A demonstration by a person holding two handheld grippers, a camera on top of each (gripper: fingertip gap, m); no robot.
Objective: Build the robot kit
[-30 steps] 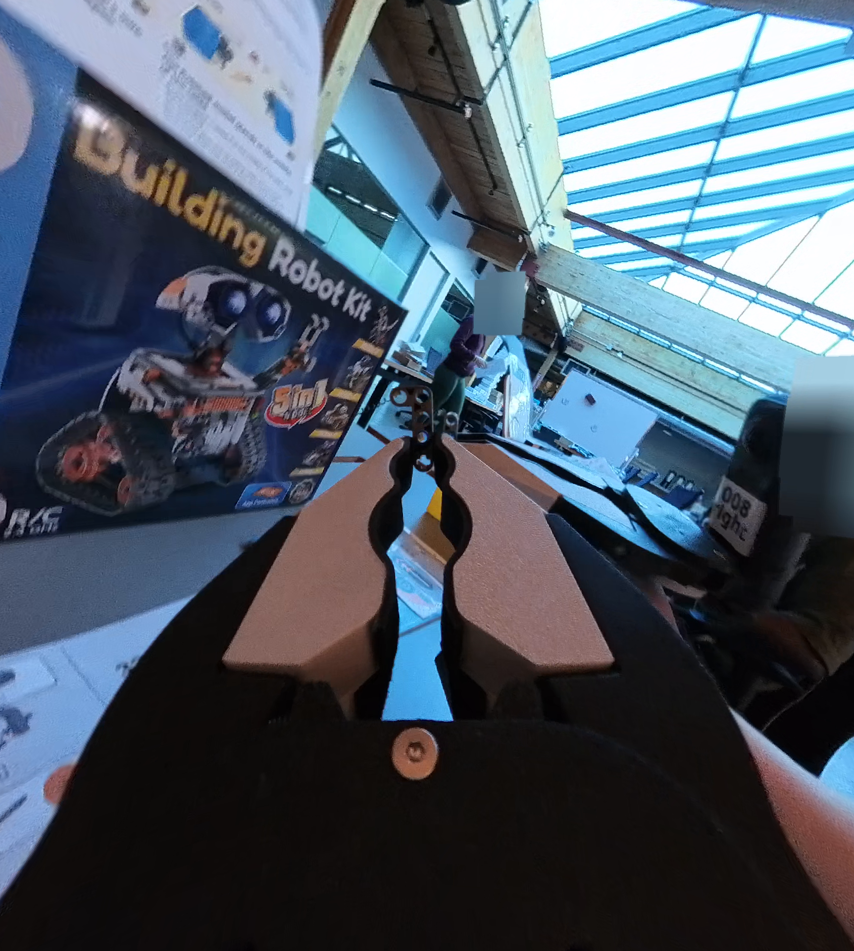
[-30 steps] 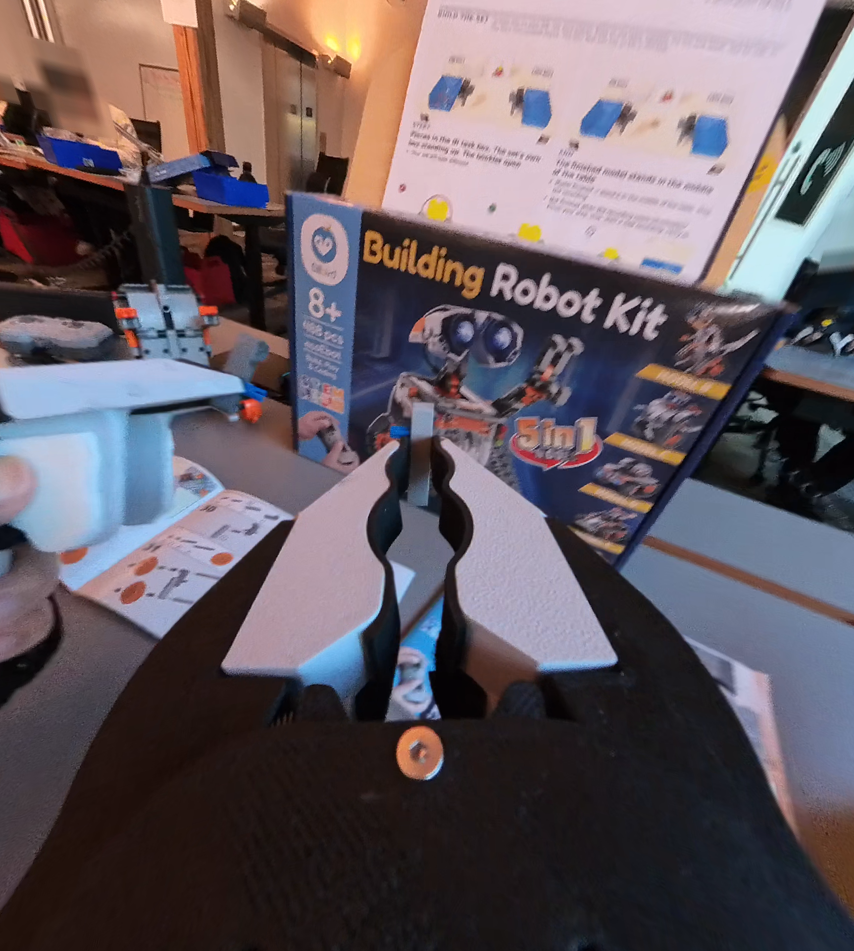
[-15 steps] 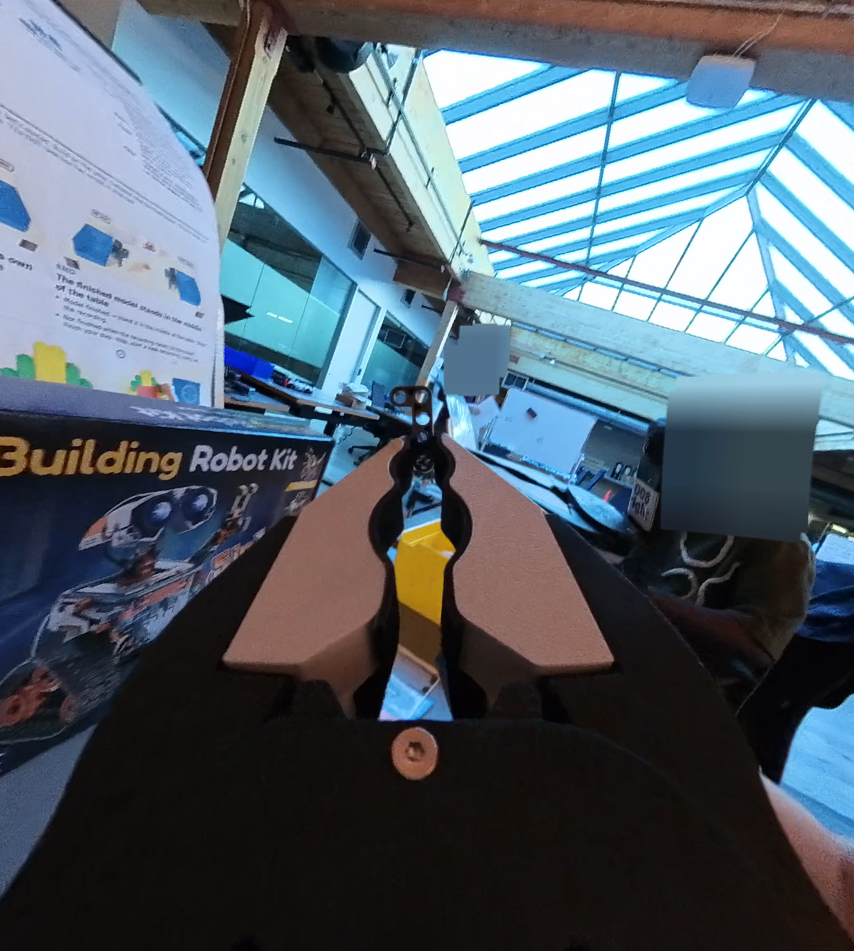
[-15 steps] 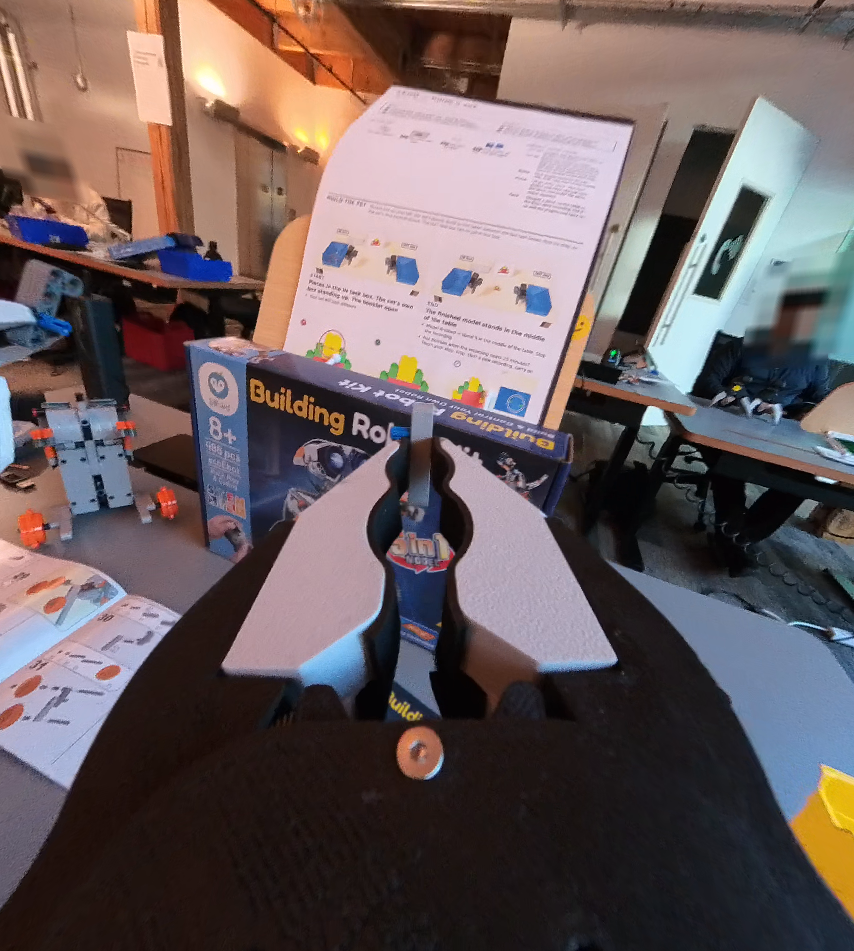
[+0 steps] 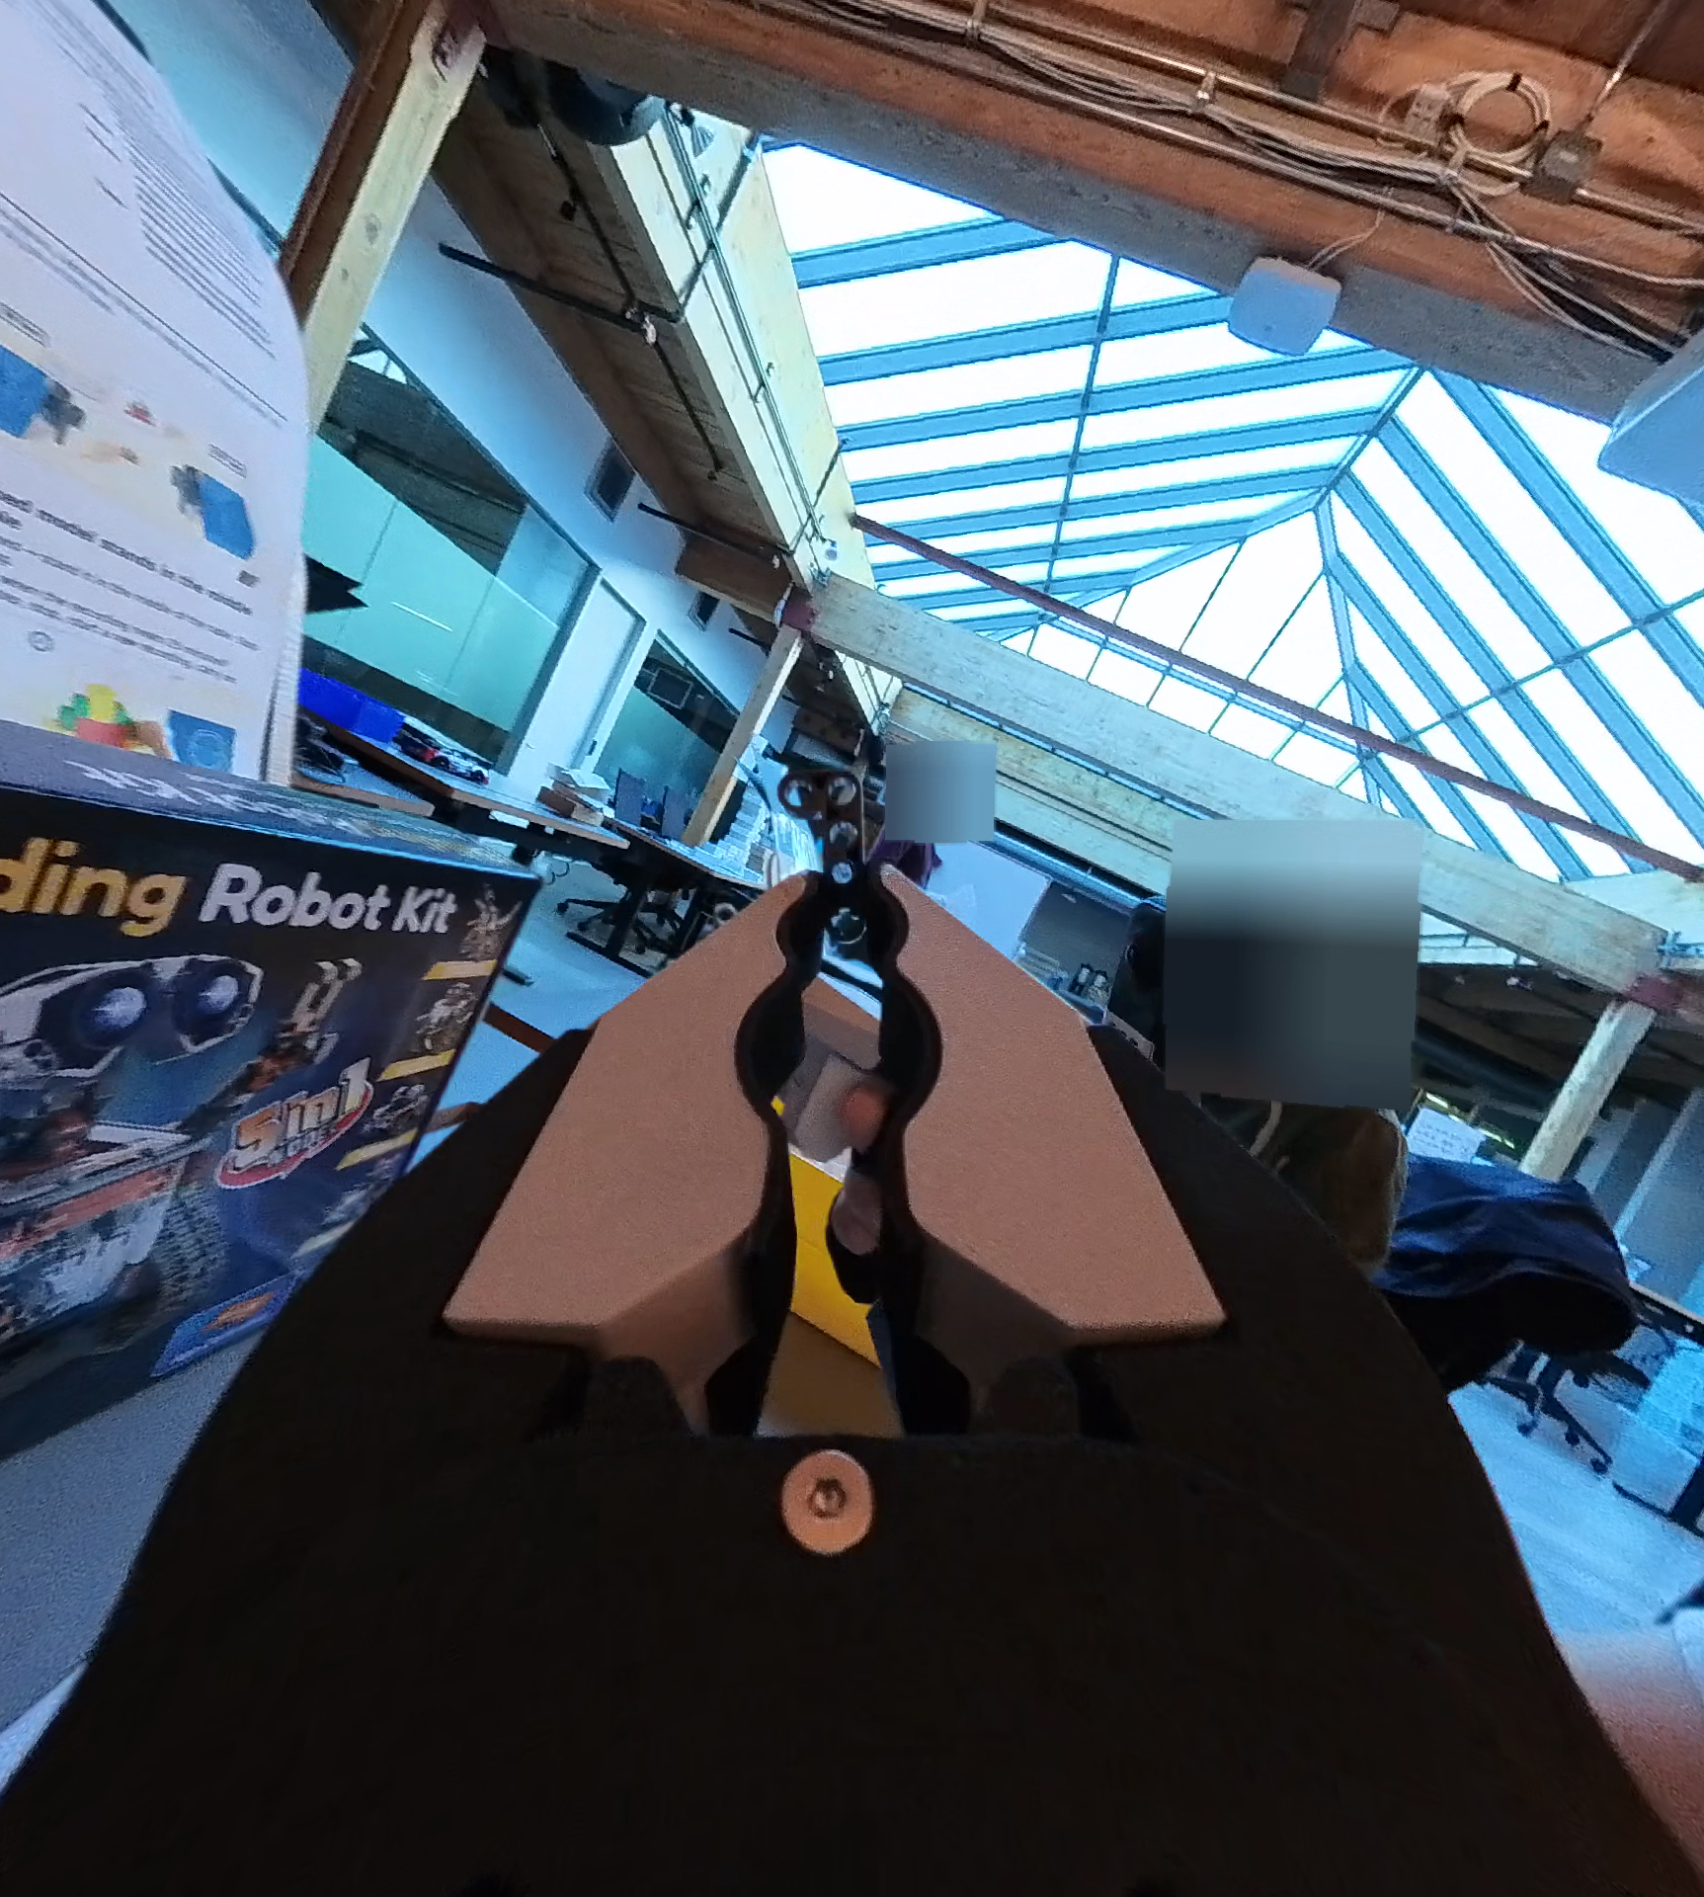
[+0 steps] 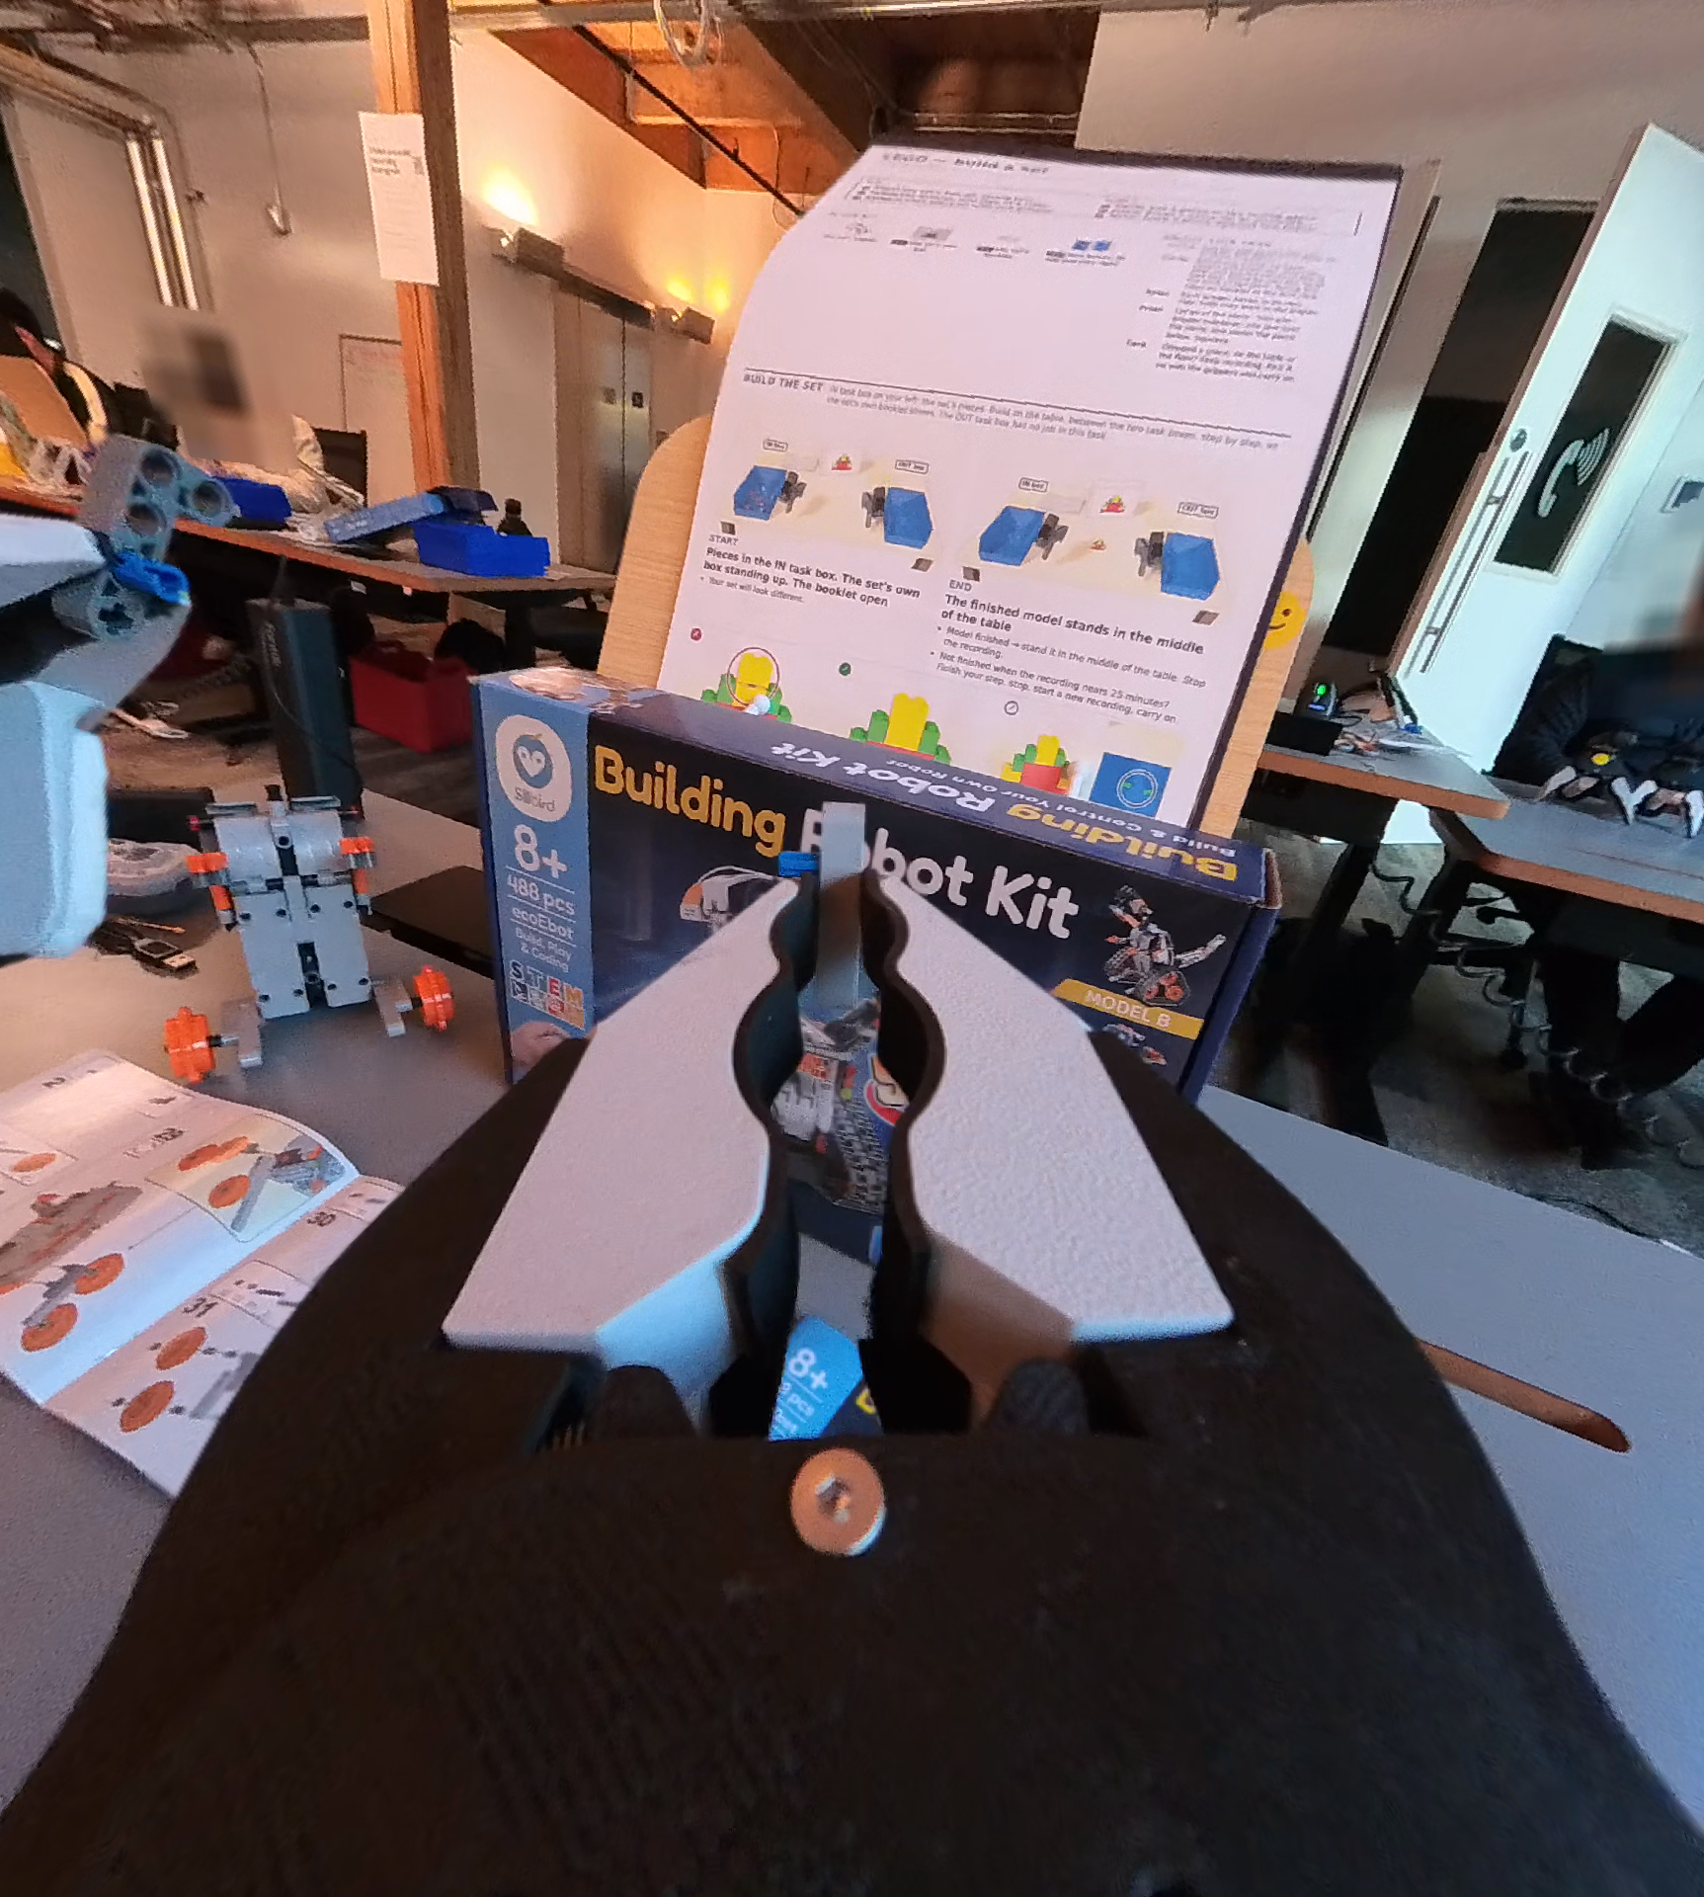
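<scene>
Grippers are each pinching a small part above a grey table (image 6: 1545,1334). Left gripper (image 5: 839,883), tilting upward, is clamping a thin black holed beam (image 5: 827,811). Right gripper (image 6: 839,873) is clamping a narrow grey beam (image 6: 839,852) upright, facing the kit box (image 6: 930,924). Both clamps look best kept firm, the parts level, since each piece sits only at the tips.

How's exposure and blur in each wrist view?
Left wrist view: skylight very bright, bluish cast, instruction sheet smeared, left tool body dark. Right wrist view: warm indoor light, kit box fairly sharp, left edge soft, straight lines bowed by the lens.
</scene>
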